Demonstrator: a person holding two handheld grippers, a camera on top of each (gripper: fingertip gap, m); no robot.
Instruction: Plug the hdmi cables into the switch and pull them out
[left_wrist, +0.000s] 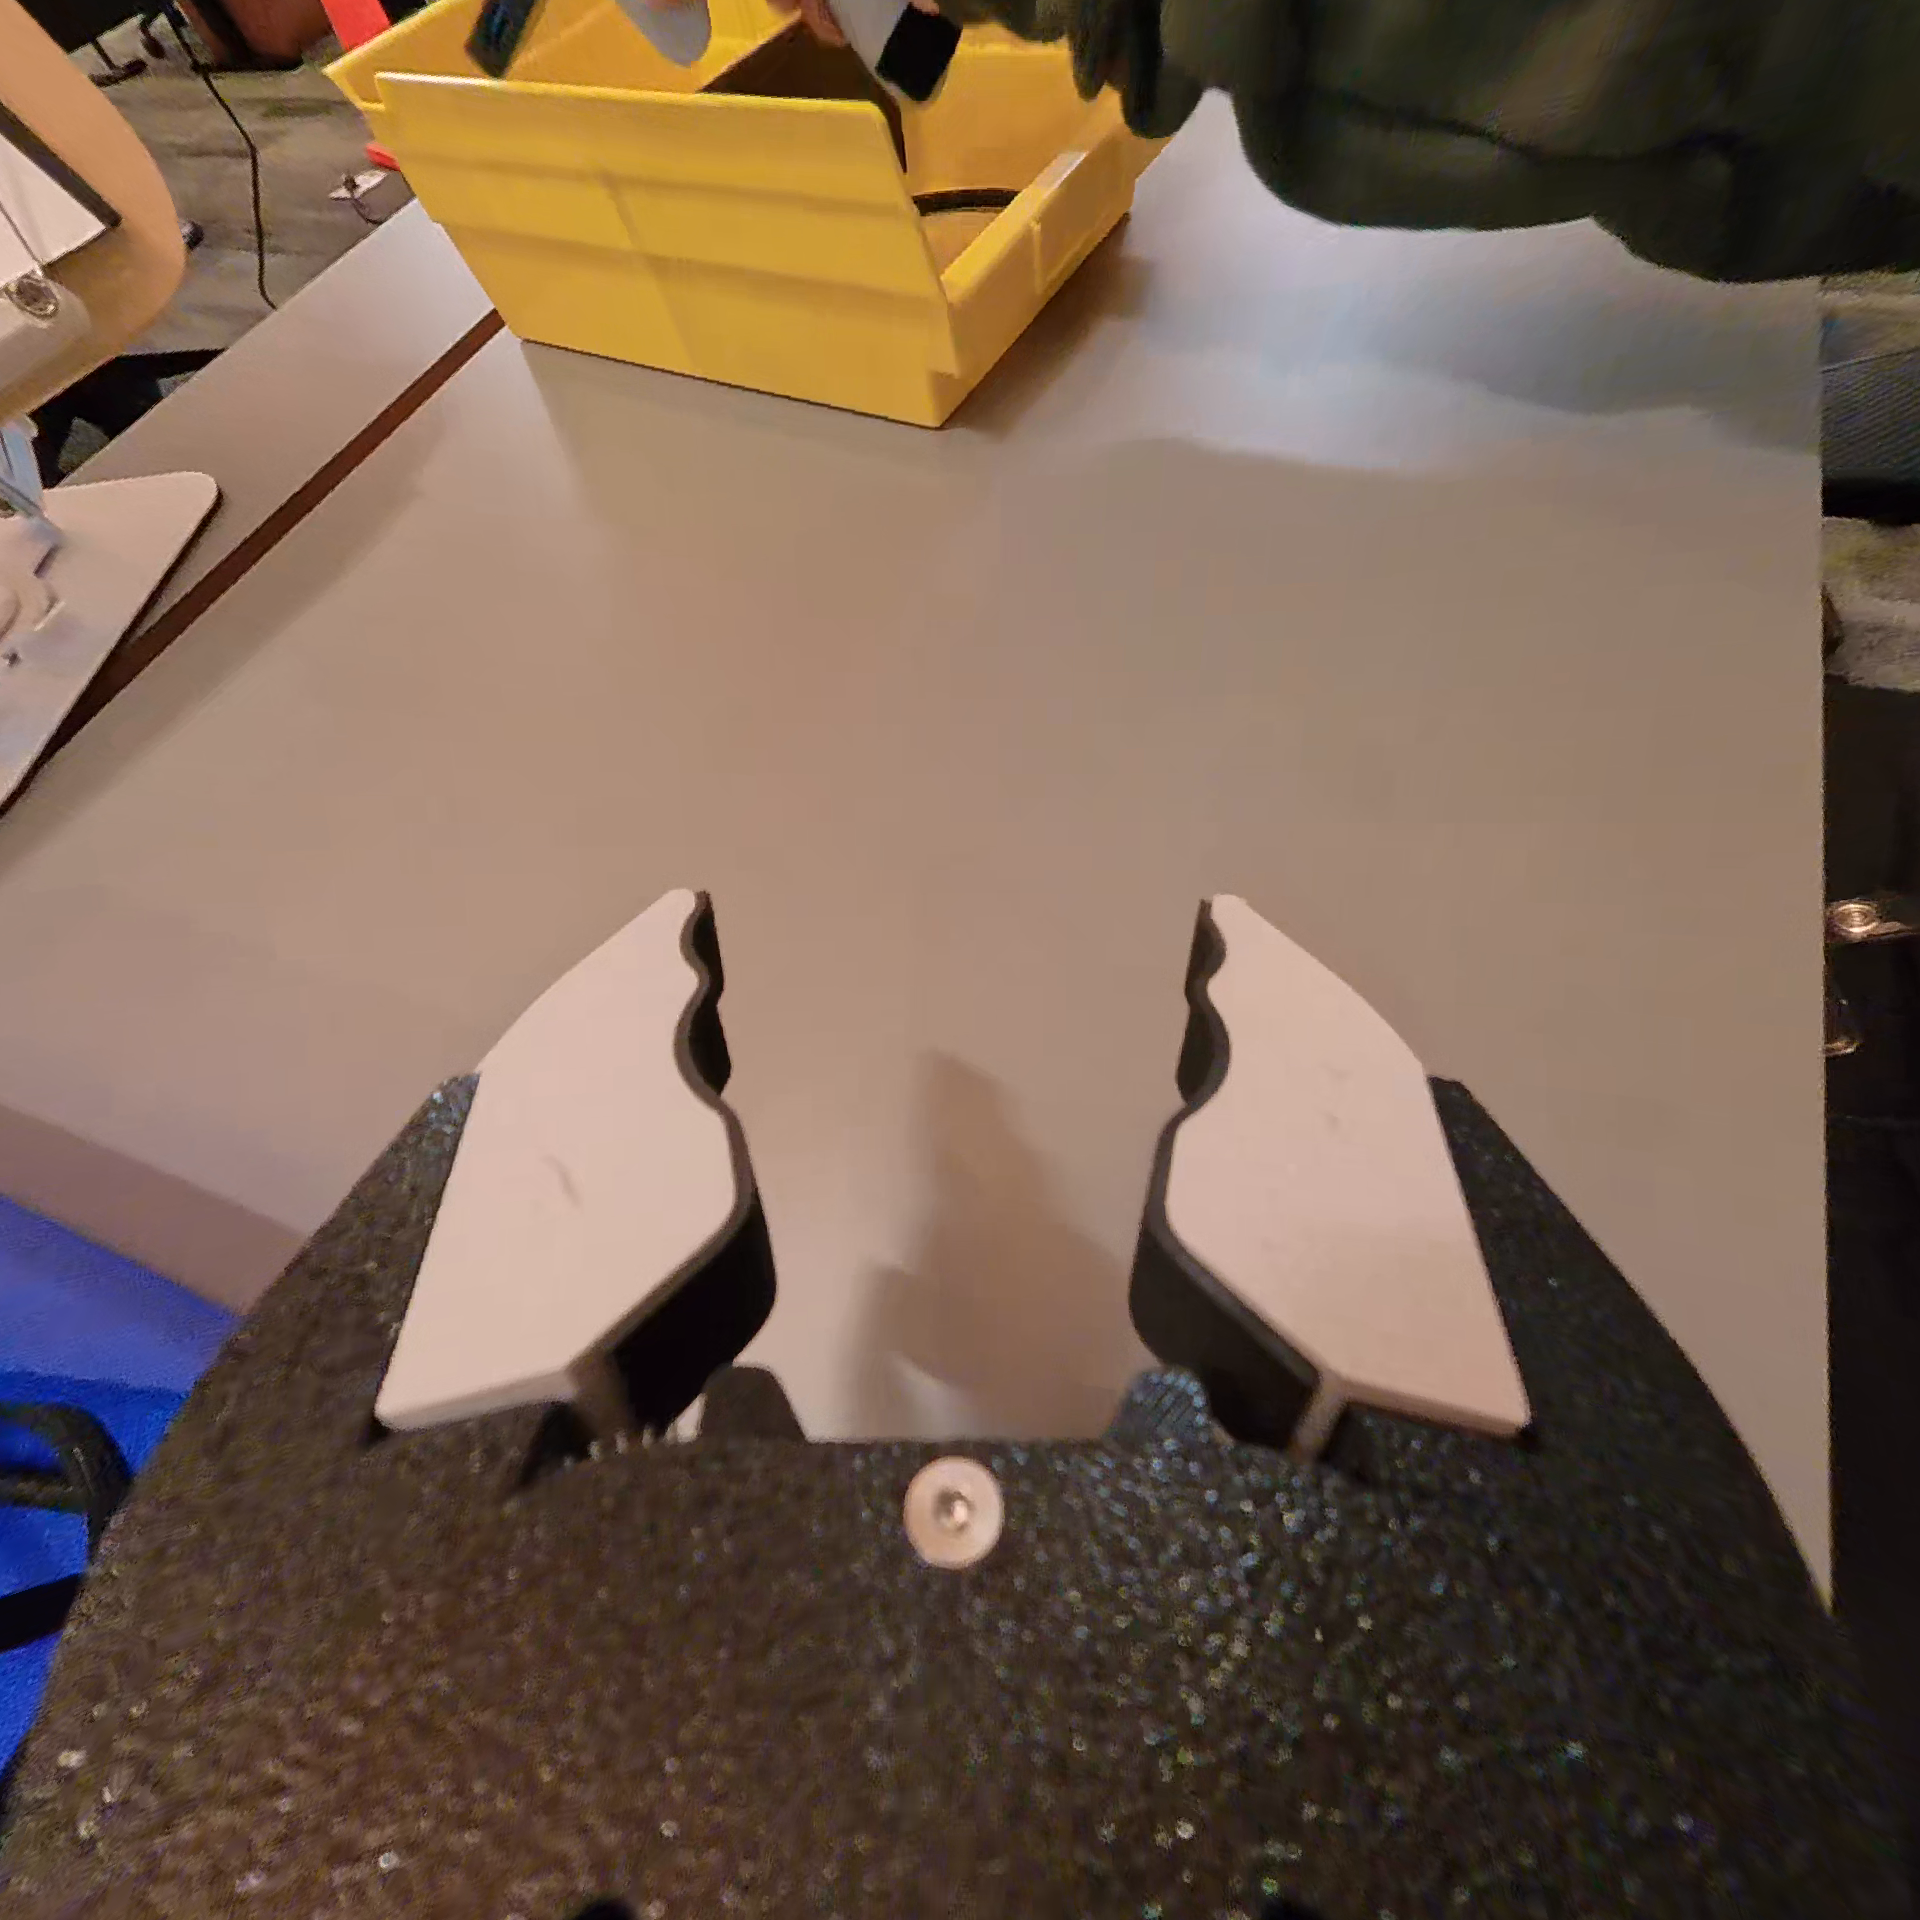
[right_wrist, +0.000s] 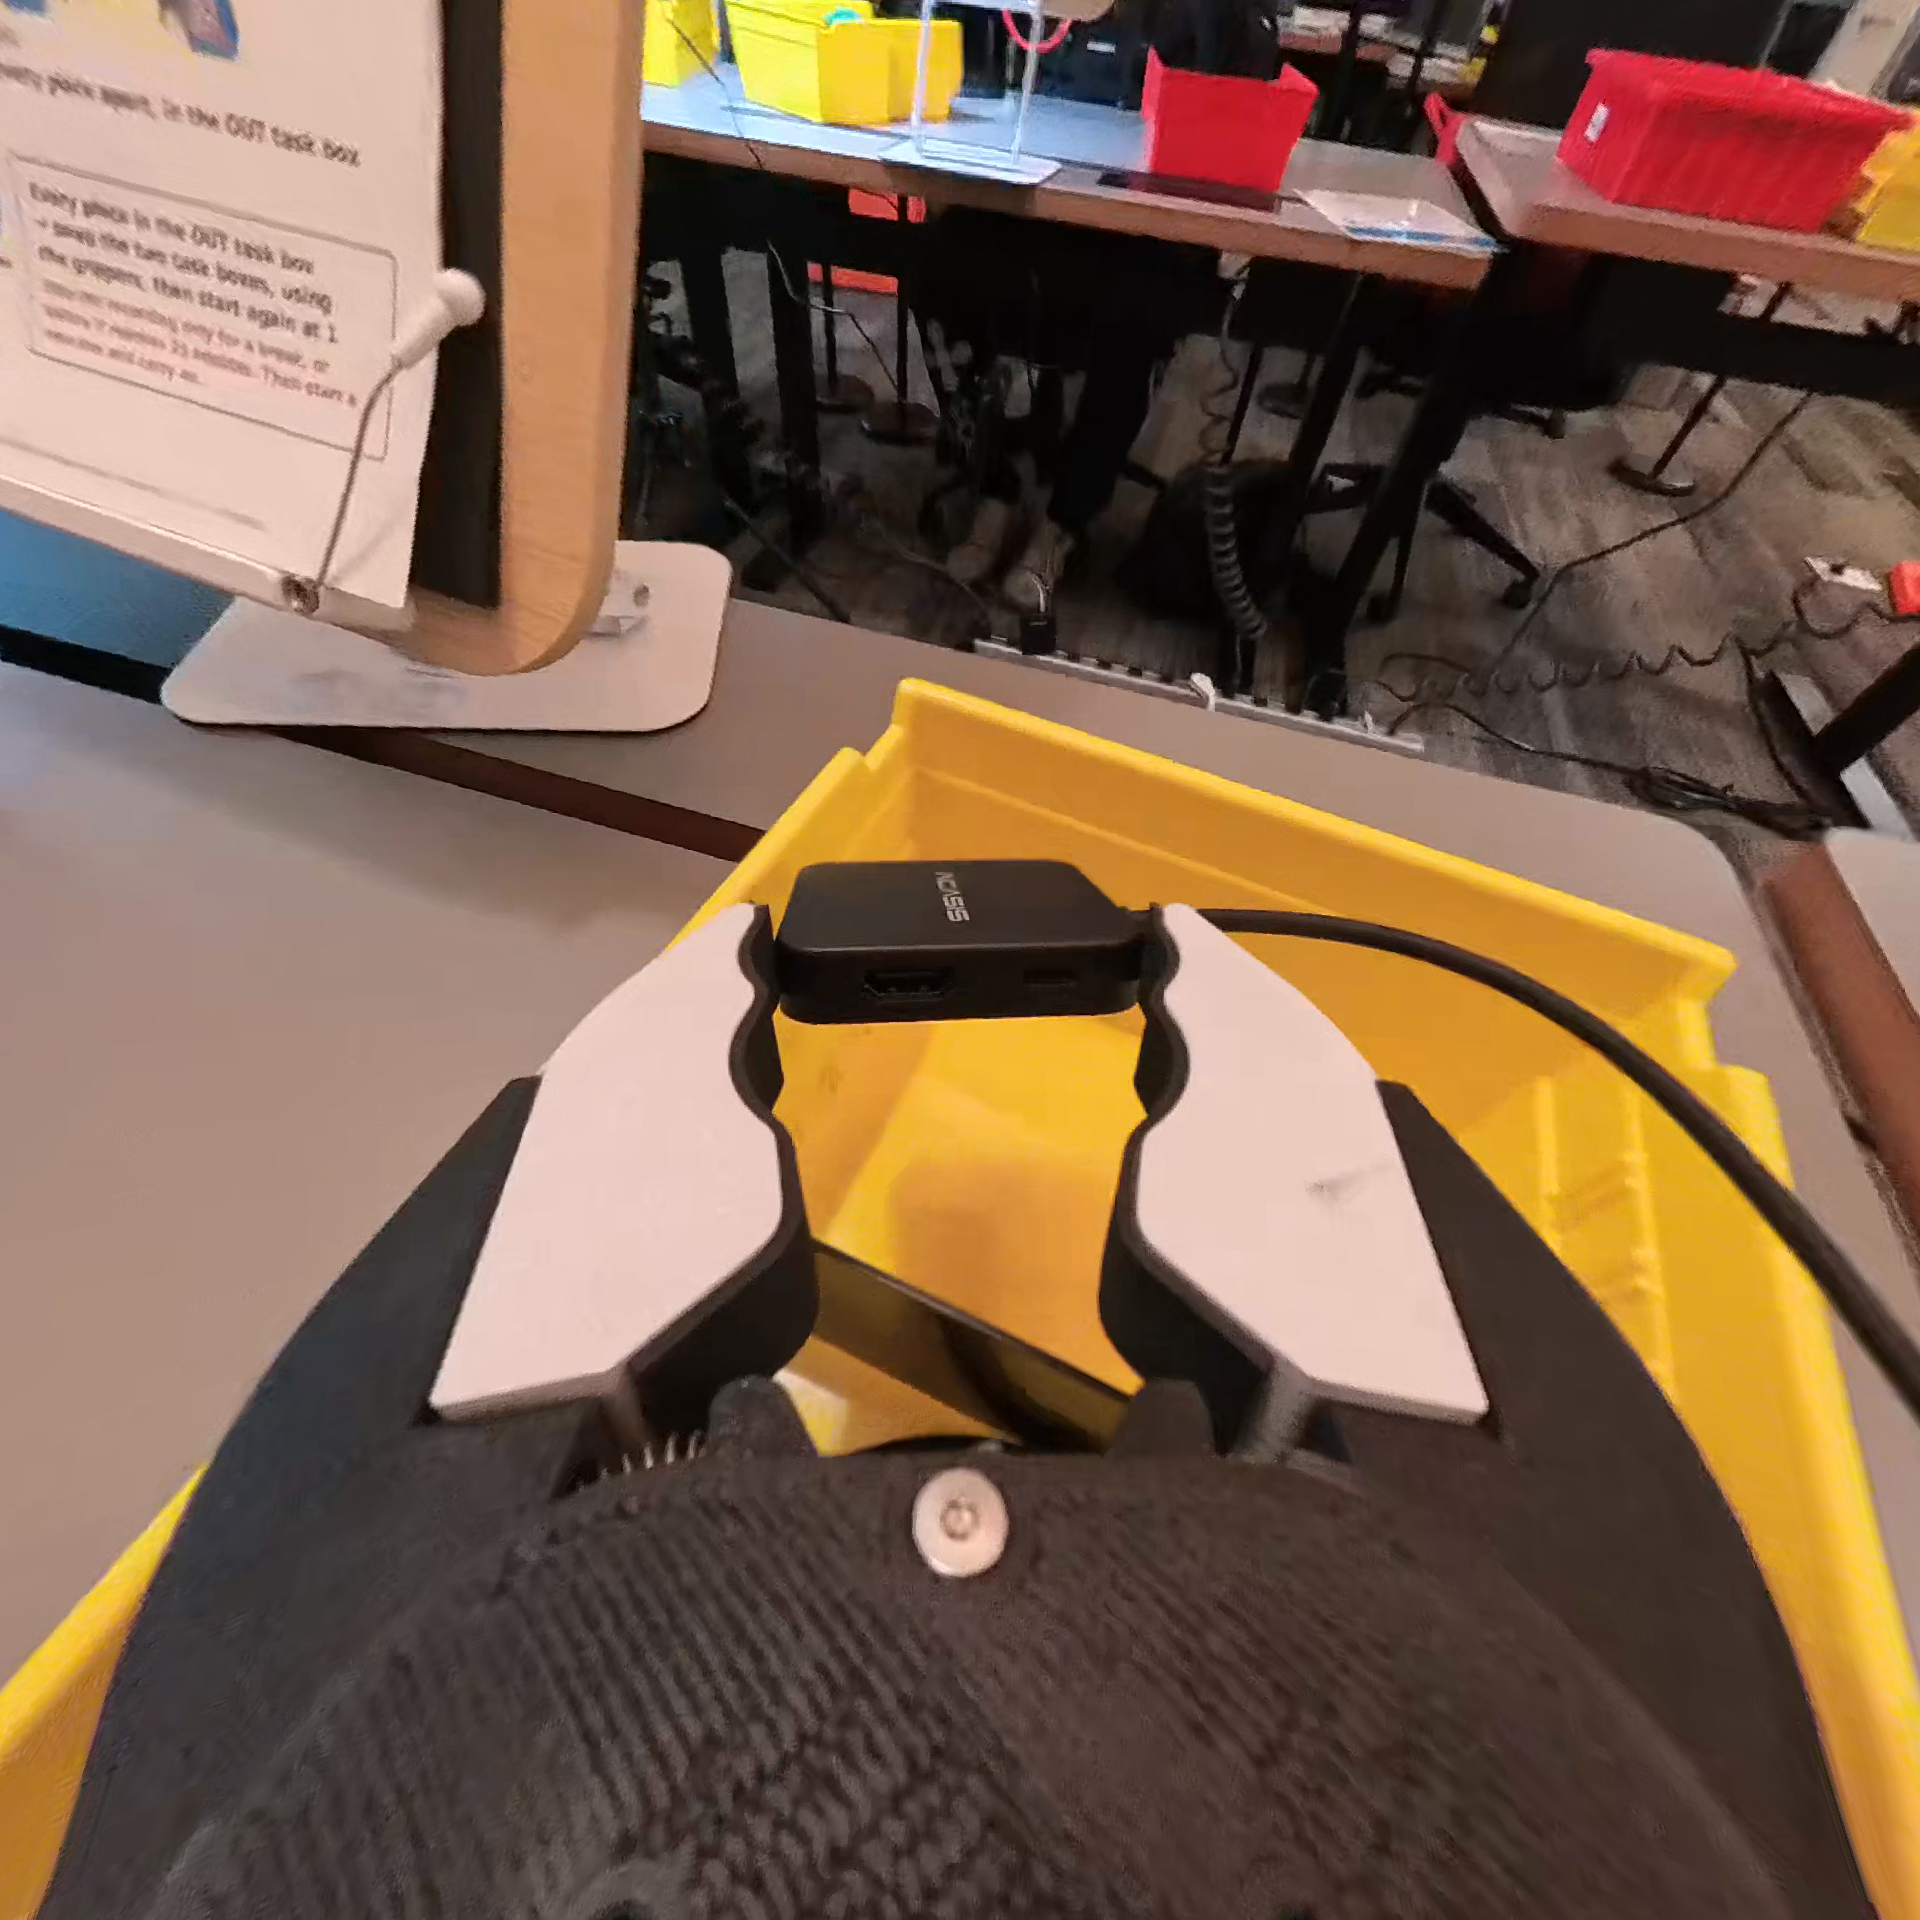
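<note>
The right gripper (right_wrist: 956, 940) is clamped on the black HDMI switch (right_wrist: 951, 925), holding it level above the yellow bin (right_wrist: 1351, 935), ports facing the camera. The switch's black cable (right_wrist: 1621, 1049) trails right and is cut off at the frame edge. A dark flat item low in the bin is mostly hidden by the gripper body. The left gripper (left_wrist: 956, 914) hangs released over the bare grey table (left_wrist: 935, 644); far off, the bin (left_wrist: 727, 260) is partly covered by a dark sleeve (left_wrist: 1558, 125).
</note>
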